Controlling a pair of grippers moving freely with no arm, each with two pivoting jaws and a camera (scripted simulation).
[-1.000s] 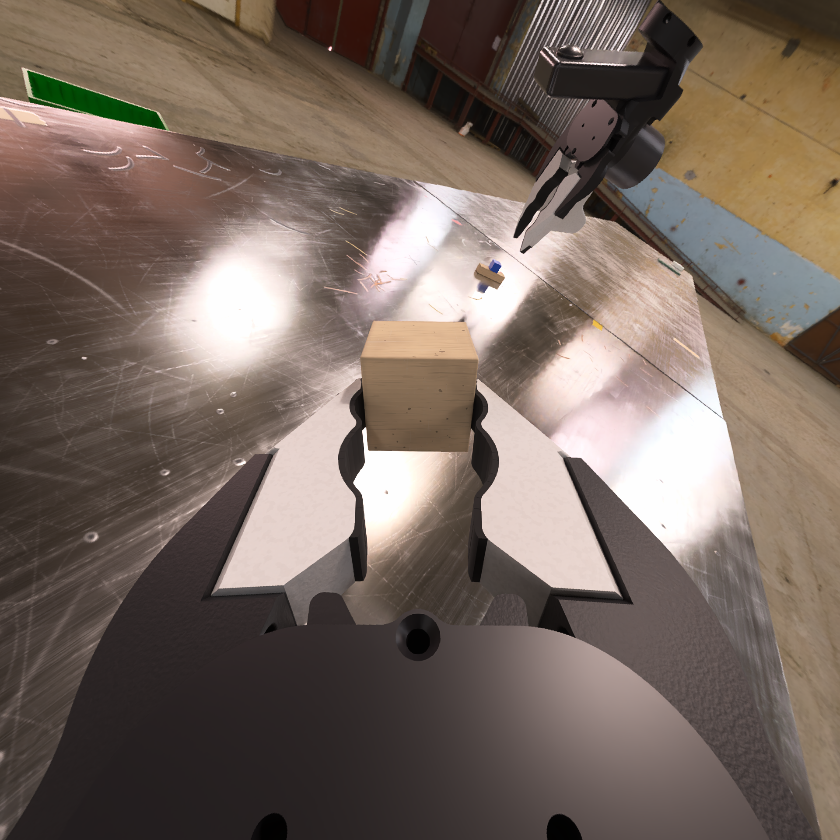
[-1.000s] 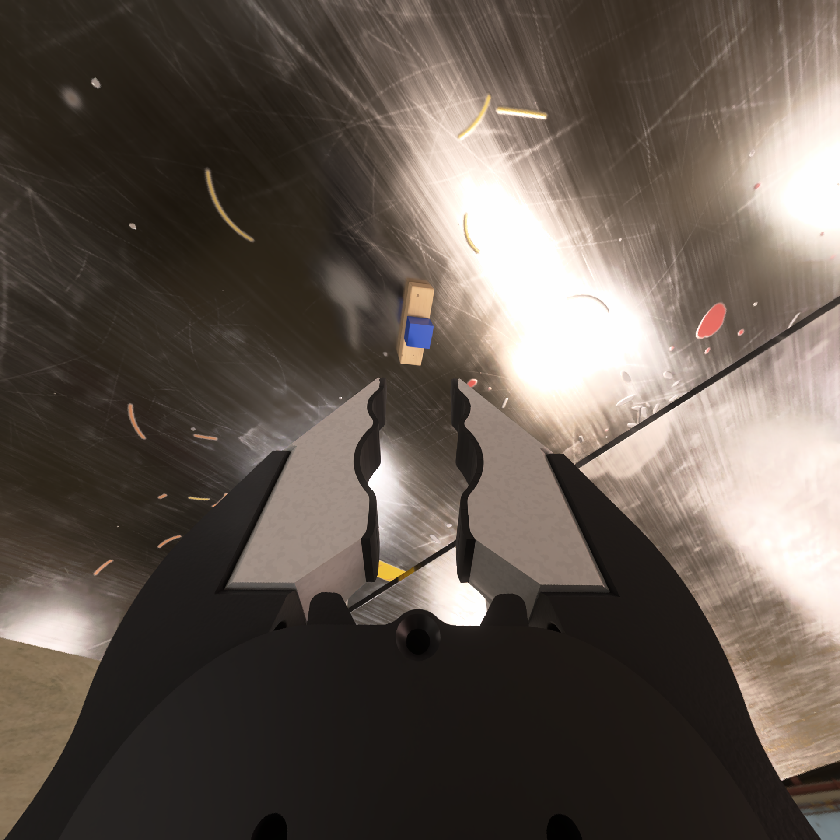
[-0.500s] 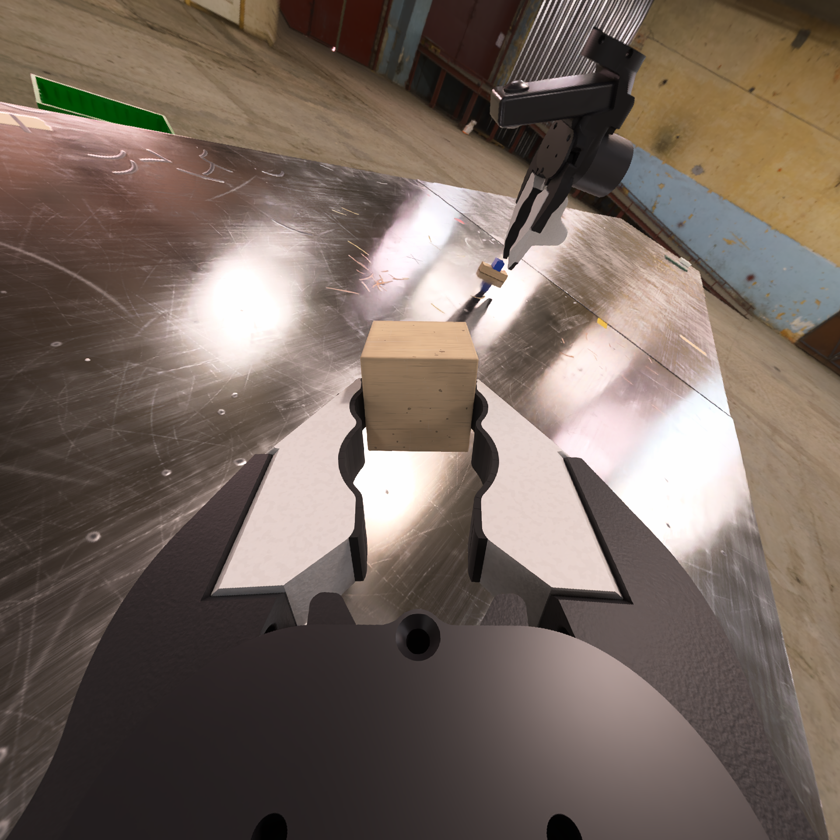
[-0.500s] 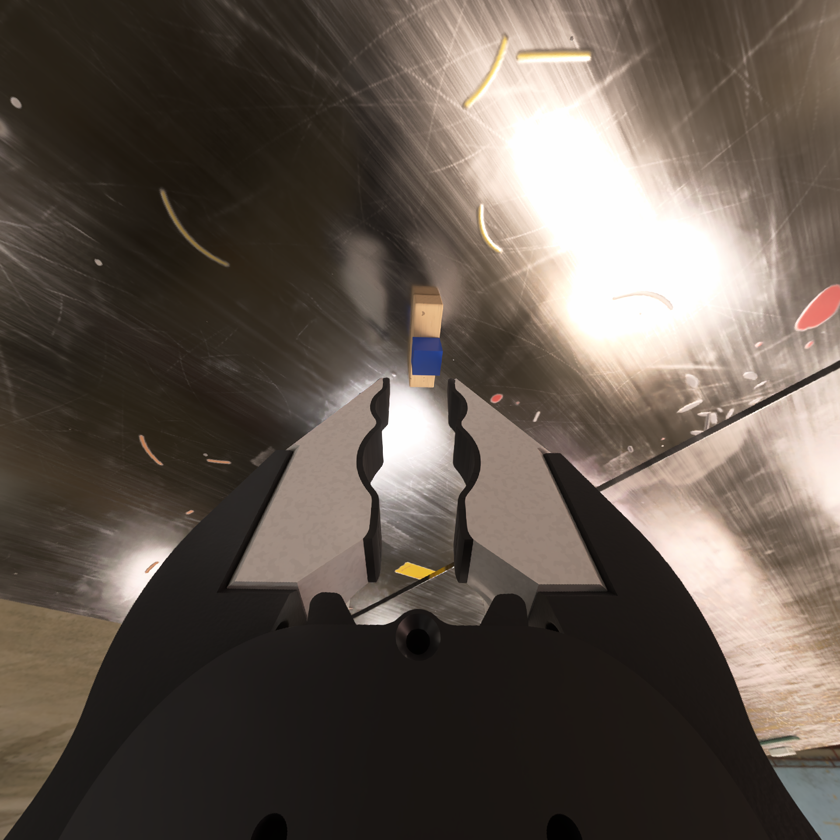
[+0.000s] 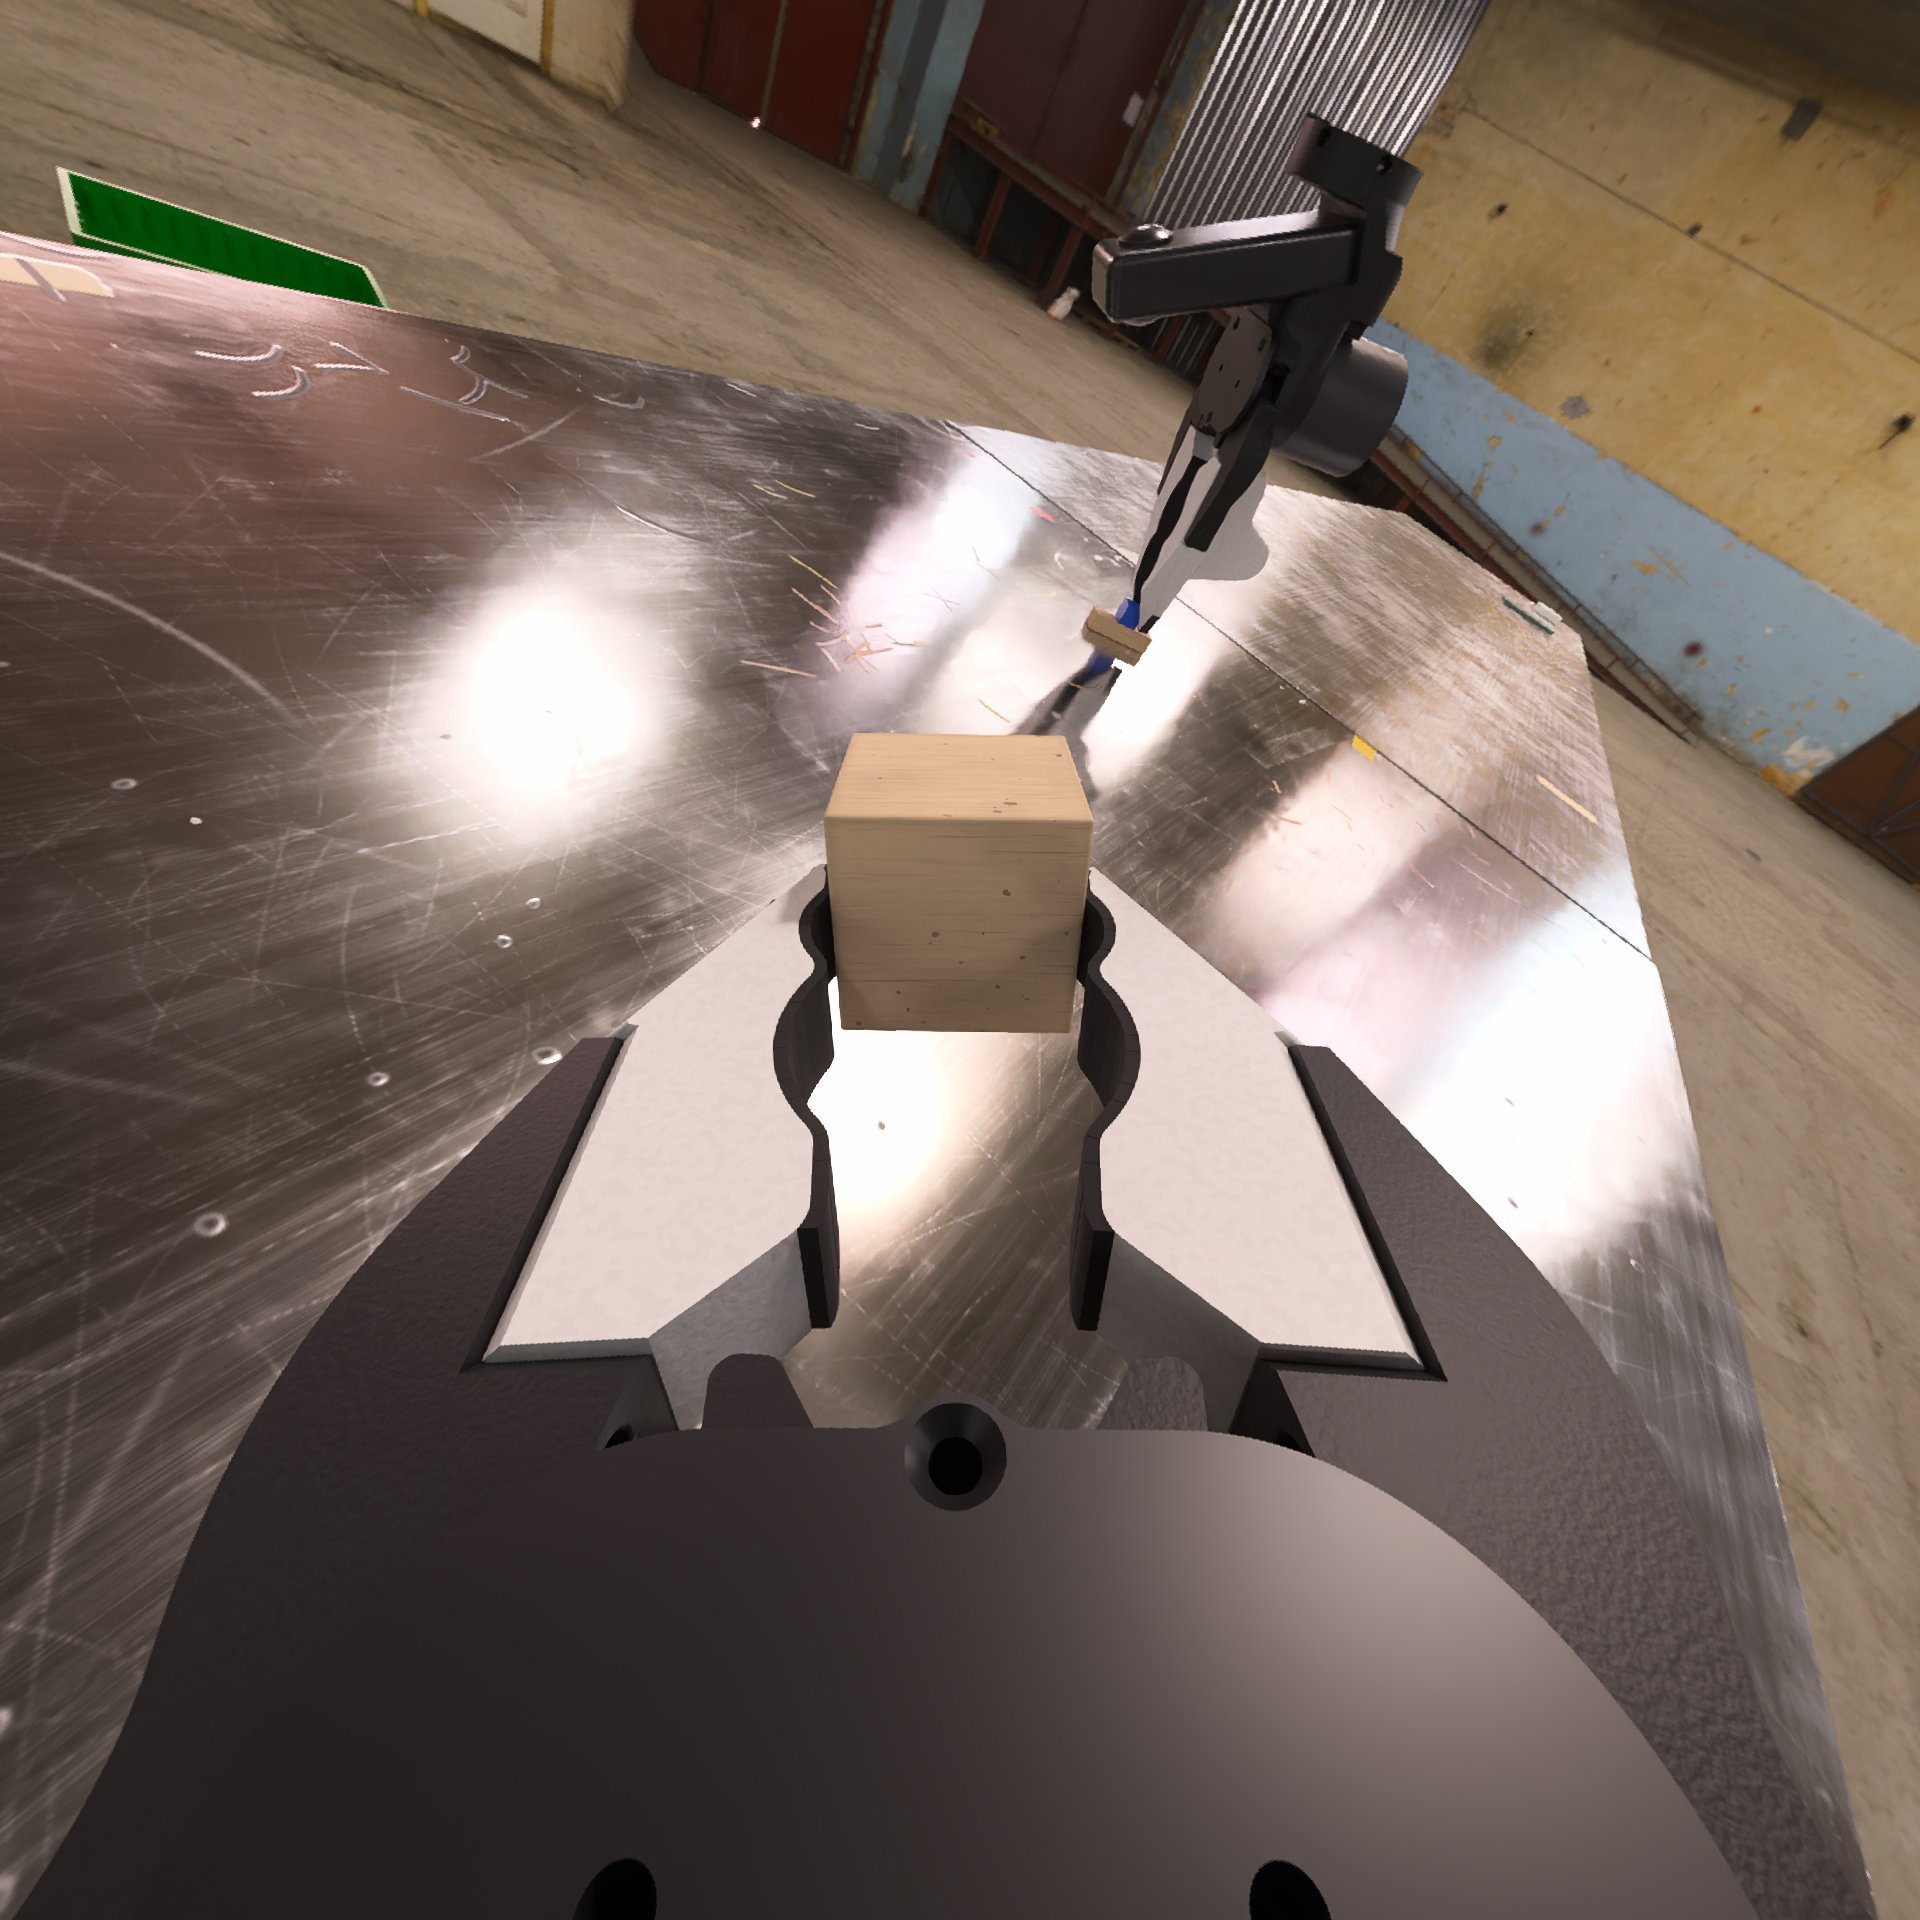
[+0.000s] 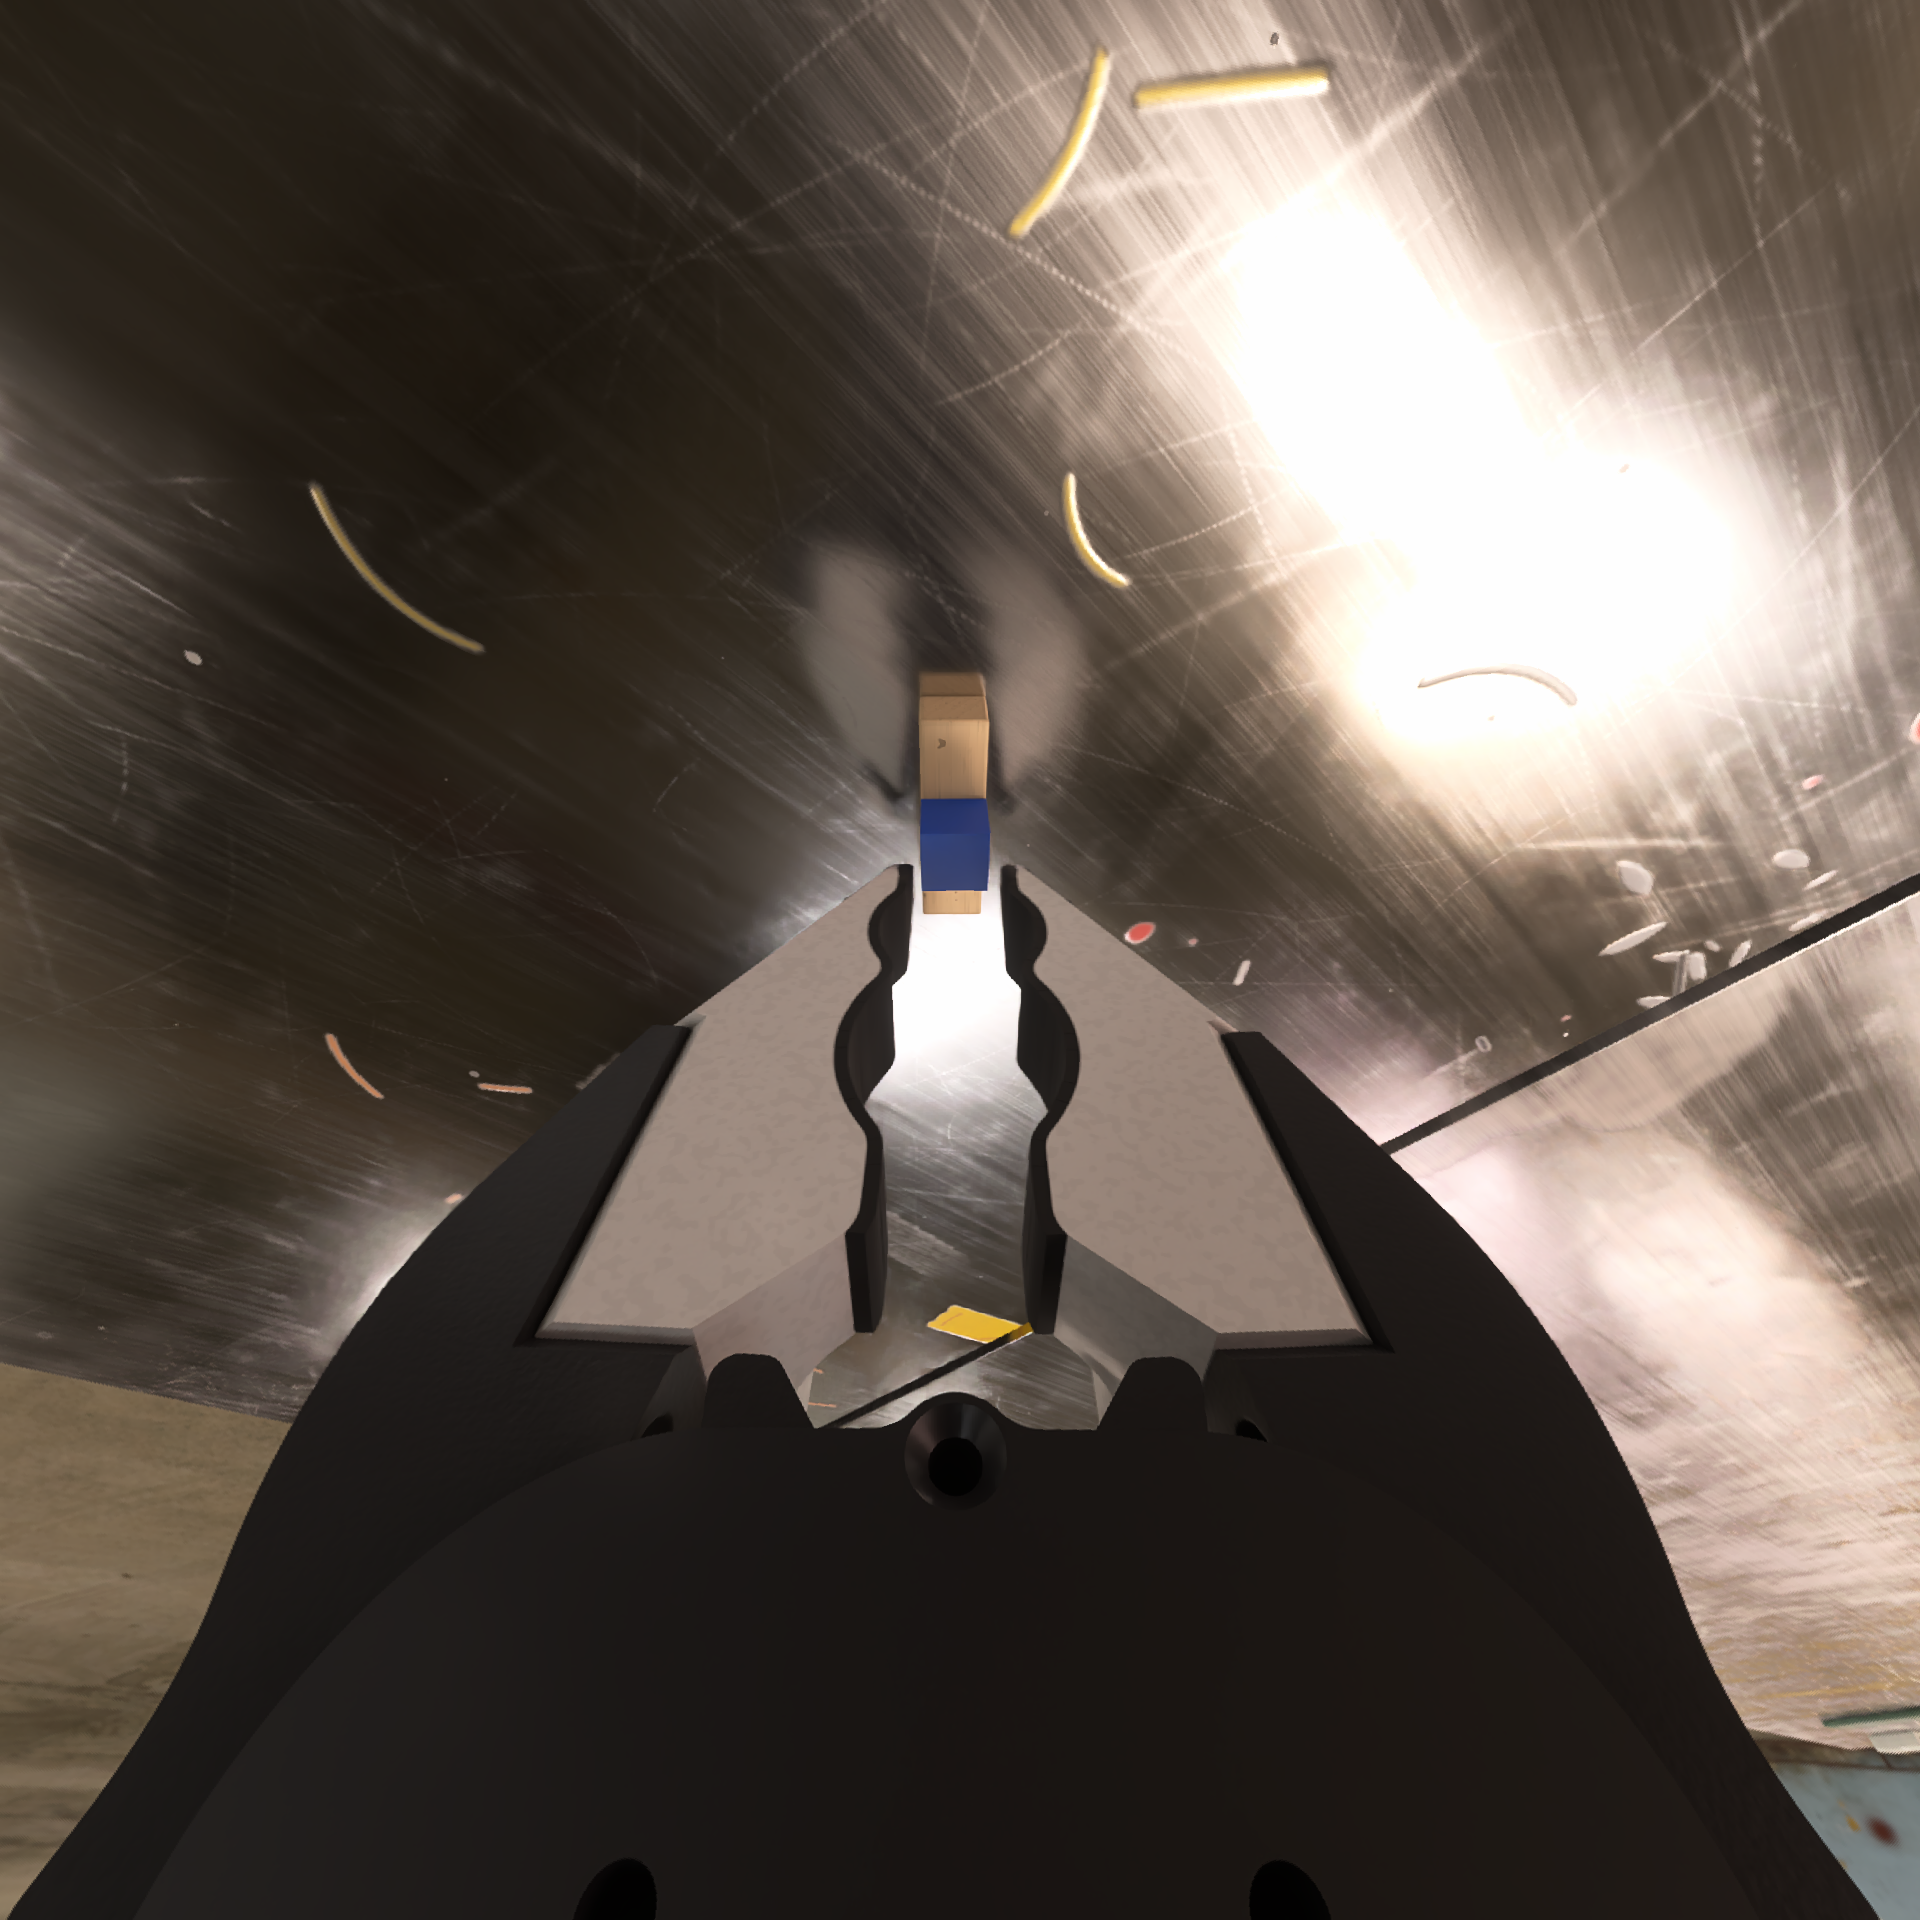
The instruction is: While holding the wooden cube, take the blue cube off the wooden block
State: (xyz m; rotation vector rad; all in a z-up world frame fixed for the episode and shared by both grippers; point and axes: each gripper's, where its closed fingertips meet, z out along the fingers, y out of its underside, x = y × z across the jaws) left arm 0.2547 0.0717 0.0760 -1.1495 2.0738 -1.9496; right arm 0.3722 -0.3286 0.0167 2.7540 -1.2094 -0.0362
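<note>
My left gripper (image 5: 958,914) is shut on a light wooden cube (image 5: 958,883) and holds it above the metal table (image 5: 312,831). Far ahead lies a small wooden block (image 5: 1117,636) with a blue cube (image 5: 1127,611) on top. My right gripper (image 5: 1143,613) stands over it, fingers pointing down. In the right wrist view the wooden block (image 6: 952,743) lies lengthwise with the blue cube (image 6: 954,844) on its near part. My right gripper (image 6: 956,883) is open, its fingertips (image 6: 900,883) just short of the blue cube, one on each side of its line.
The scratched, shiny metal table (image 6: 520,416) carries yellow shavings (image 6: 1070,145) and a dark seam (image 6: 1662,997). Its right edge (image 5: 1662,1143) drops to a concrete floor. A green panel (image 5: 208,244) lies beyond the far left edge.
My right gripper has come down and forward onto the block; the blue cube now sits just at its fingertips. My left gripper keeps the wooden cube still.
</note>
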